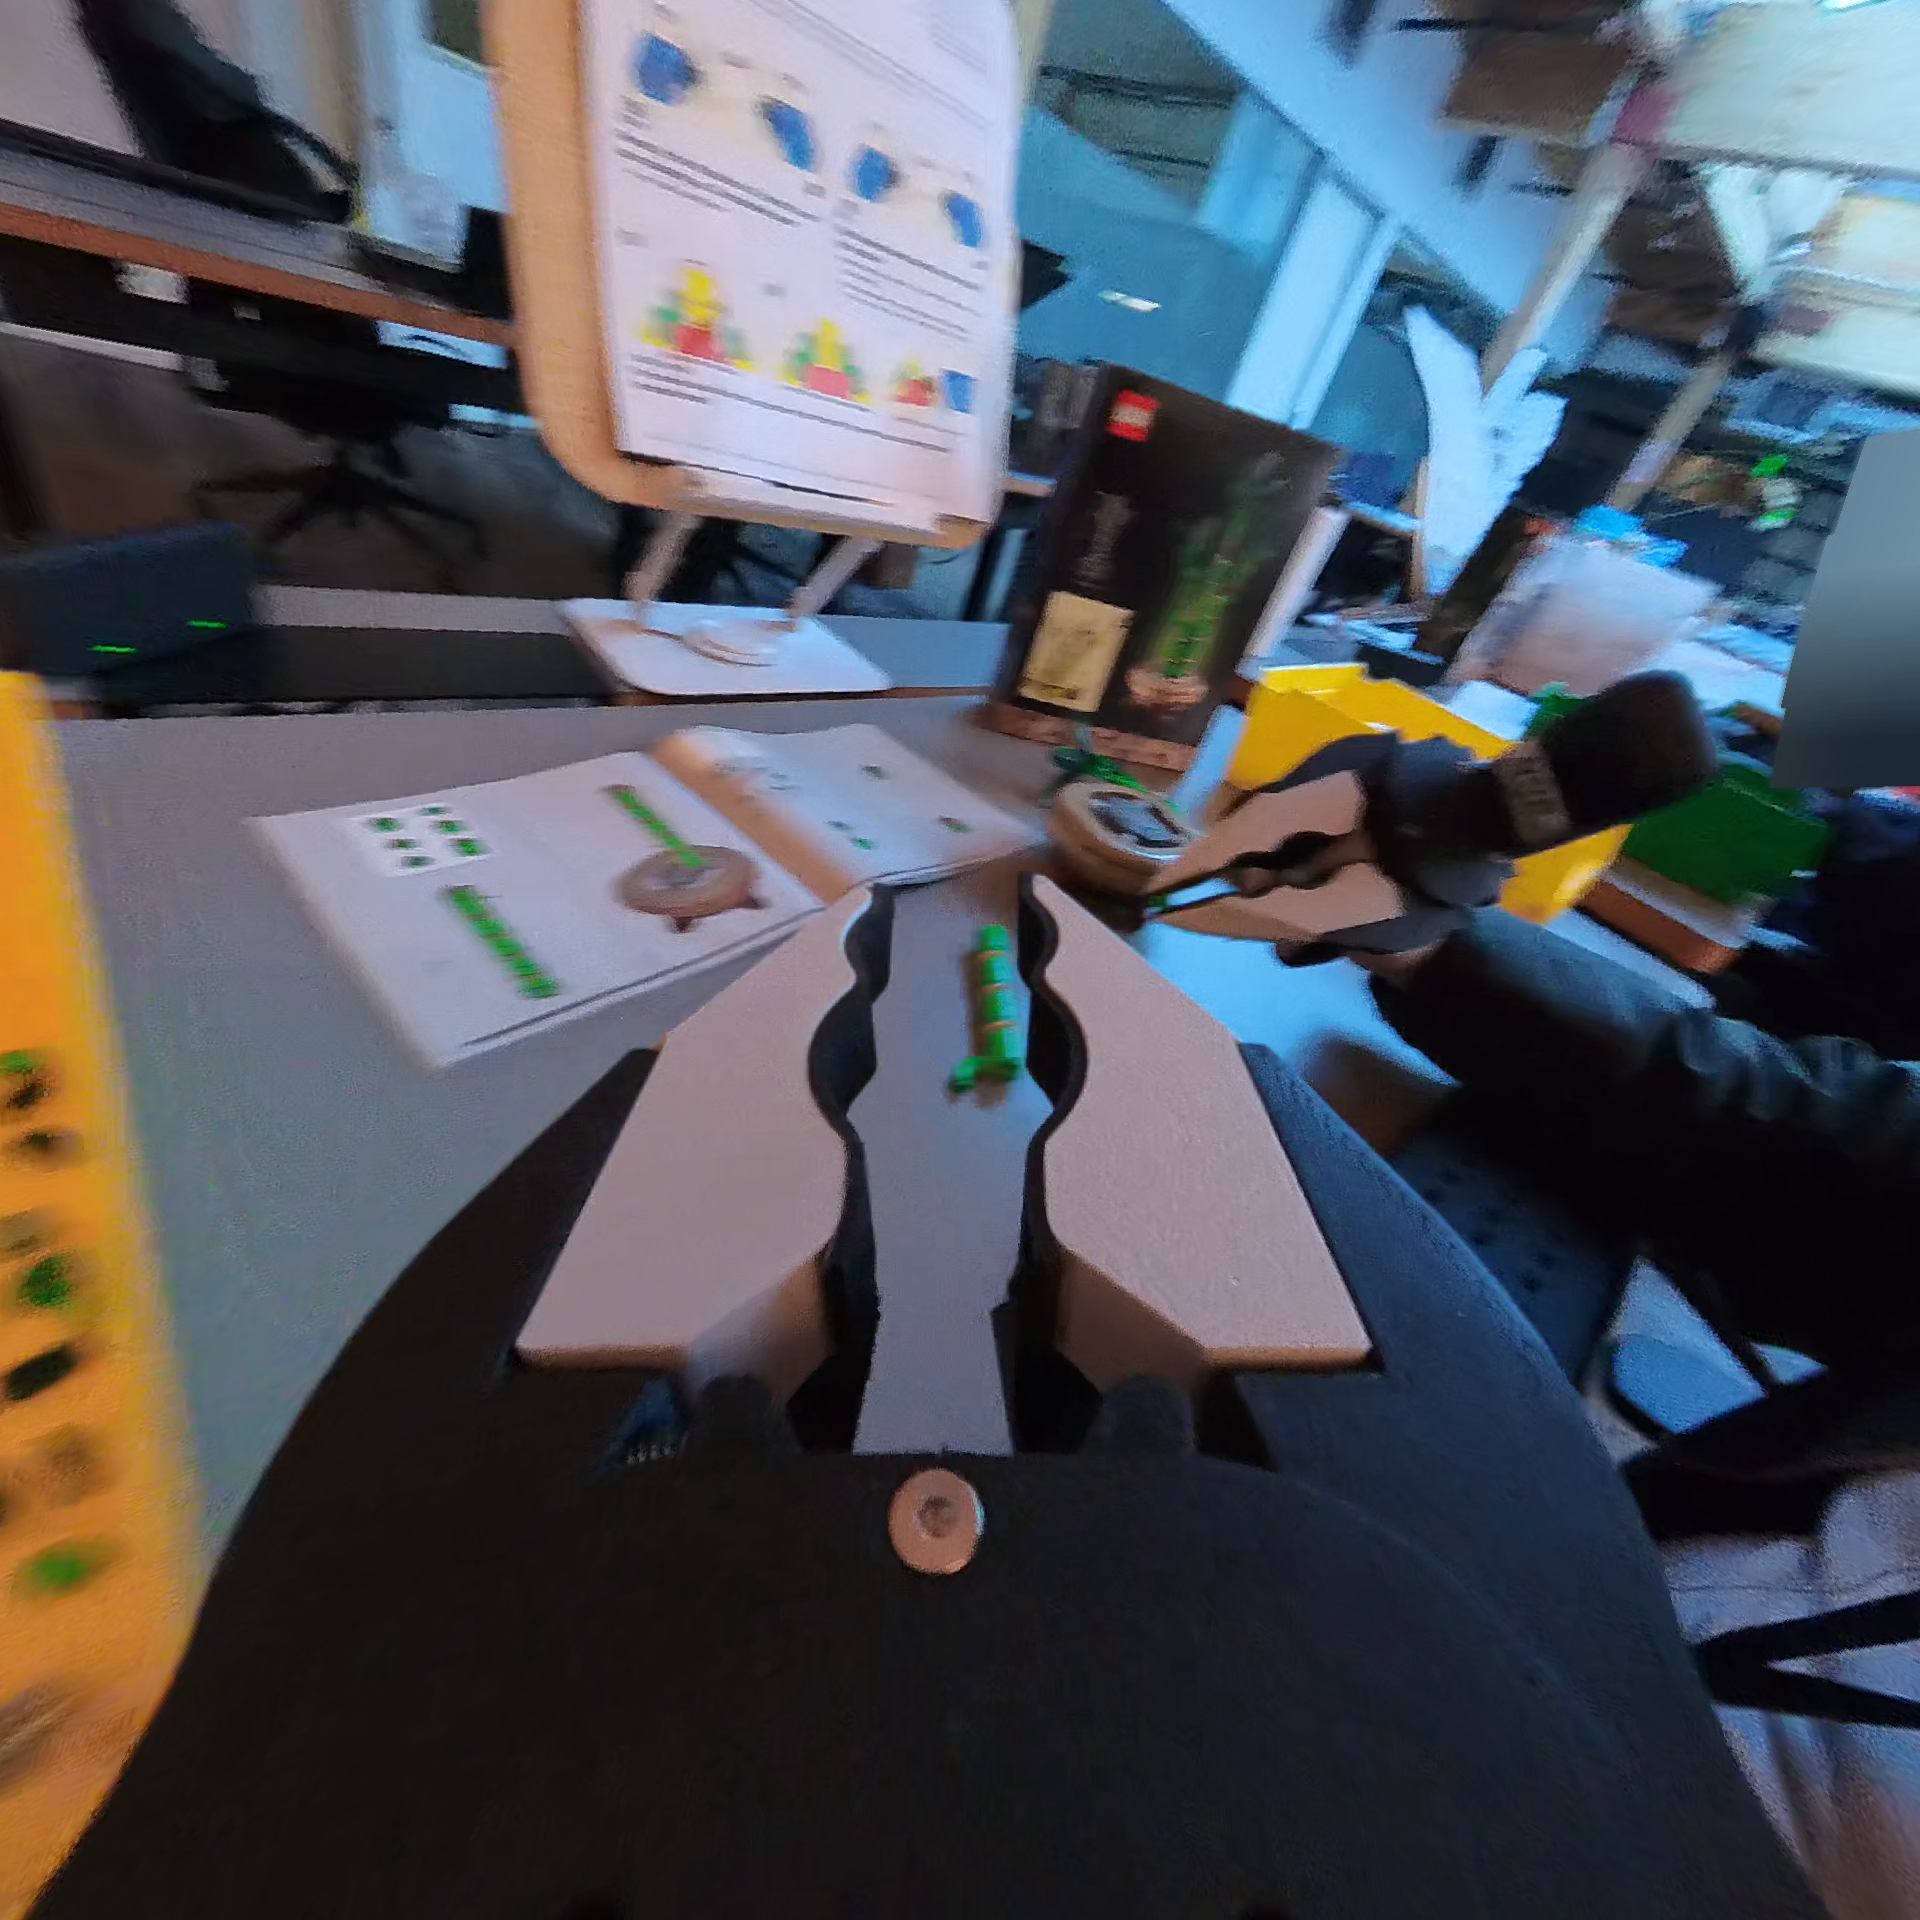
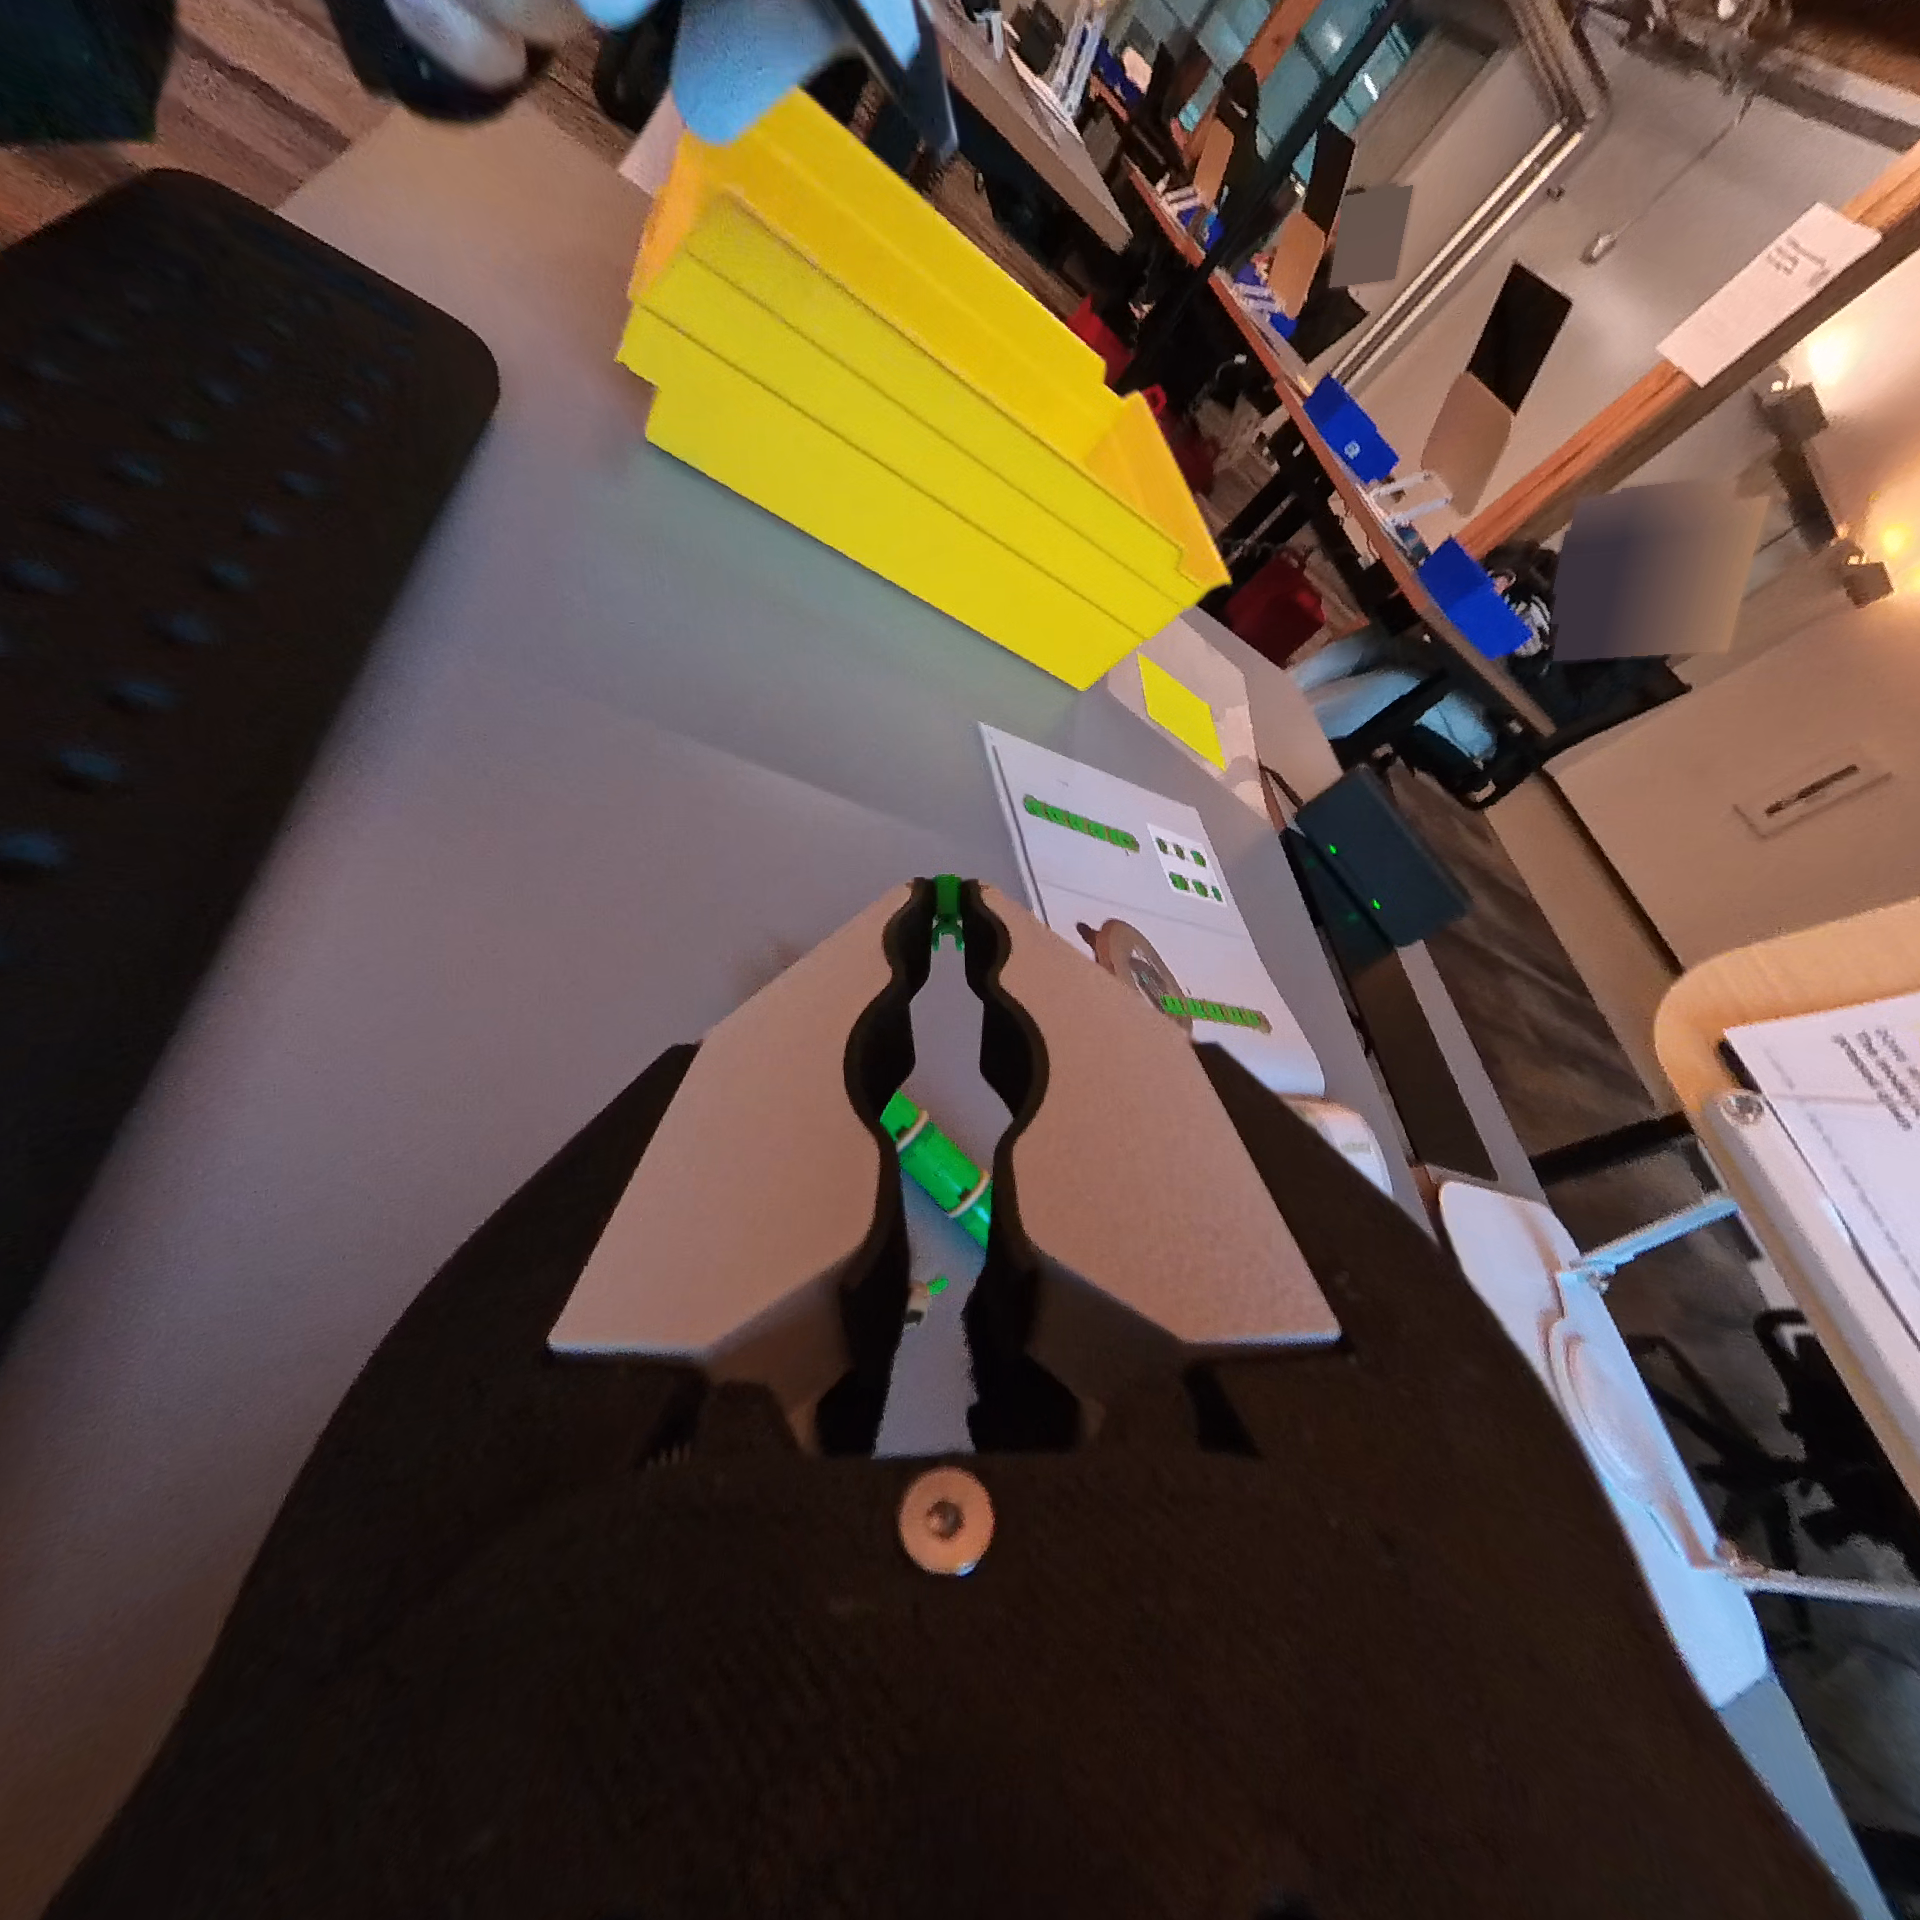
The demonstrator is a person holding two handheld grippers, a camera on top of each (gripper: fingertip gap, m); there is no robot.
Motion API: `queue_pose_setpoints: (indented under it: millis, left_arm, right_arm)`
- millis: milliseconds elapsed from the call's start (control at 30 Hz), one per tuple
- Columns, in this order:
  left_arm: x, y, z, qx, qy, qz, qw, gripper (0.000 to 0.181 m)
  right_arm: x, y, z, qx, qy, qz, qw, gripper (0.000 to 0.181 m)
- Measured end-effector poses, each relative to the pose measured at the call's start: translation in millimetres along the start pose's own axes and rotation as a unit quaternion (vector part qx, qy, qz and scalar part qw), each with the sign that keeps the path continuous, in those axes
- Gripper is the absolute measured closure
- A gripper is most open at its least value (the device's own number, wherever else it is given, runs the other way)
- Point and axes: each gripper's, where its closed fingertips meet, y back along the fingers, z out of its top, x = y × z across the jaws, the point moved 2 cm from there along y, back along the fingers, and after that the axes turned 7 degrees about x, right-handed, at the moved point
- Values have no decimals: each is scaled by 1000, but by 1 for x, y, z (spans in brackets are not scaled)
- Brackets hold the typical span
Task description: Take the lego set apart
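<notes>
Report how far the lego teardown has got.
Done: a green stalk lies loose on the table, off the round base. In hand: the right gripper pinches a small green piece; the left gripper is open, empty. Left: splitting the stalk's segments.

Yellow bin (image 1: pixel 62 1247) cut off at left edge, contents blurred

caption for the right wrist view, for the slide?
Right gripper pinches a small green piece at its fingertips, above a green stalk on the table.
</notes>
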Motion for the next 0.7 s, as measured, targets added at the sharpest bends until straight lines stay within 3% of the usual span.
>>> queue_pose_setpoints:
  millis: [100,233,700]
  left_arm:
    - [-30,-38,-23,-10,33,-77,996,166]
    - [-43,-72,-50,25,84,-147,985,166]
    - [-49,-86,-85,123,105,-154,975,168]
  right_arm:
    - [13,-4,7,-2,25,7,1000,177]
    - [20,-9,2,16,50,8,999,177]
    - [-18,-4,-28,59,50,-101,992,177]
